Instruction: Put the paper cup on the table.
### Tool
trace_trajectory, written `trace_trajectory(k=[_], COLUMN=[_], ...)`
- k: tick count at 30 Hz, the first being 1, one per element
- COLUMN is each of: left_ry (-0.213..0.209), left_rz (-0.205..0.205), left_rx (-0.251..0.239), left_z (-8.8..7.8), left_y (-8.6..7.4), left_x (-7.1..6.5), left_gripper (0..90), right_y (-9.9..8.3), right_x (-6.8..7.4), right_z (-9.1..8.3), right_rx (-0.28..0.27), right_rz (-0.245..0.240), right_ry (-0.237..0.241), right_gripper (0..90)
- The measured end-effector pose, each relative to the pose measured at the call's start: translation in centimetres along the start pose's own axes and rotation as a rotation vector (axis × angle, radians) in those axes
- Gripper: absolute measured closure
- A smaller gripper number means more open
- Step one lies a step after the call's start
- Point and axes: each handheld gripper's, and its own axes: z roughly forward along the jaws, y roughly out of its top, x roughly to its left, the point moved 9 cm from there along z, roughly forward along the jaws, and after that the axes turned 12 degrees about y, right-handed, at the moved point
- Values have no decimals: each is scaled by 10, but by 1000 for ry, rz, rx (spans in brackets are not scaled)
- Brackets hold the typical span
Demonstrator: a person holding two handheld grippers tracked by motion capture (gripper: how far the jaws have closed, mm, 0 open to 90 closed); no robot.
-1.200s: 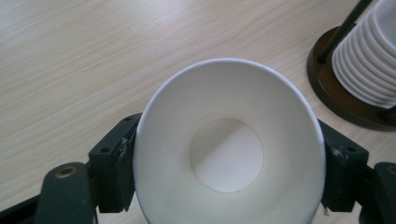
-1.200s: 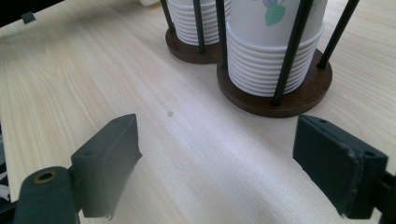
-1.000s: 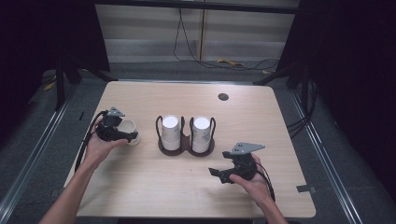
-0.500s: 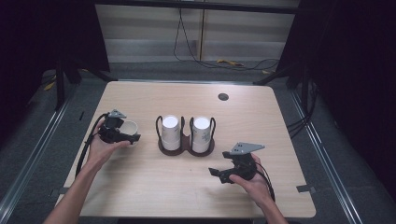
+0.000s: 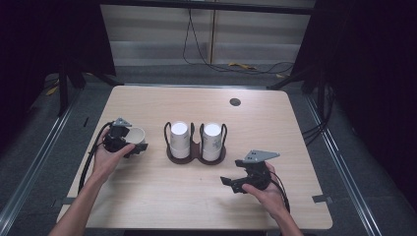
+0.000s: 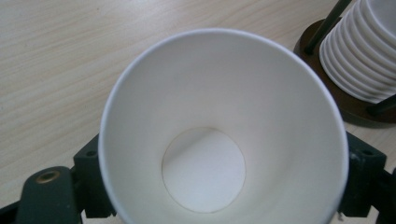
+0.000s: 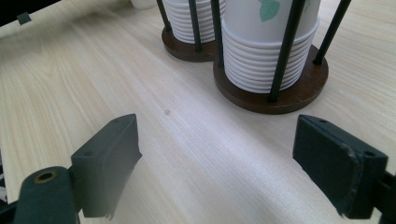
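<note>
A white paper cup (image 5: 136,133) stands at the table's left with its mouth up. My left gripper (image 5: 137,138) straddles it. In the left gripper view I look down into the cup (image 6: 219,140), whose round, unsqueezed rim hides most of both jaws. The left gripper (image 6: 224,182) has just been opening with the cup between its jaws, and it stands open around the cup. My right gripper (image 5: 232,172) hovers open and empty over bare wood in front of a dark two-post cup holder (image 5: 195,156). That holder carries two stacks of white cups (image 5: 180,133).
In the right gripper view the holder's round base (image 7: 280,100) and black rods lie just beyond the right gripper (image 7: 229,154). A small dark disc (image 5: 235,102) sits at the table's far right. Cables trail off both grippers toward the front edge.
The left hand with the cup has shifted slightly toward the far side of the table. The right gripper has stayed where it was.
</note>
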Motion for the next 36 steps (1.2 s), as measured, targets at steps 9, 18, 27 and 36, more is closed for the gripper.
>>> trace_trajectory(k=[9,18,27,36], left_ry=[37,31,54,2], left_rz=[-32,-33,-14,-35], left_rx=[-47,-85,-74,-142], left_z=[-10,-22,-31,-56], left_y=[-3,-10,-27,-35], left_x=[5,0,-8,-26], left_gripper=[170,204,211,209], right_y=[1,0,0,-1], right_x=[2,1,0,0], right_z=[0,-2,-4,-4], right_rx=[-10,-15,-24,-29], right_rz=[8,22,27,25], right_ry=[2,2,-12,-24], right_gripper=[145,145,145,145])
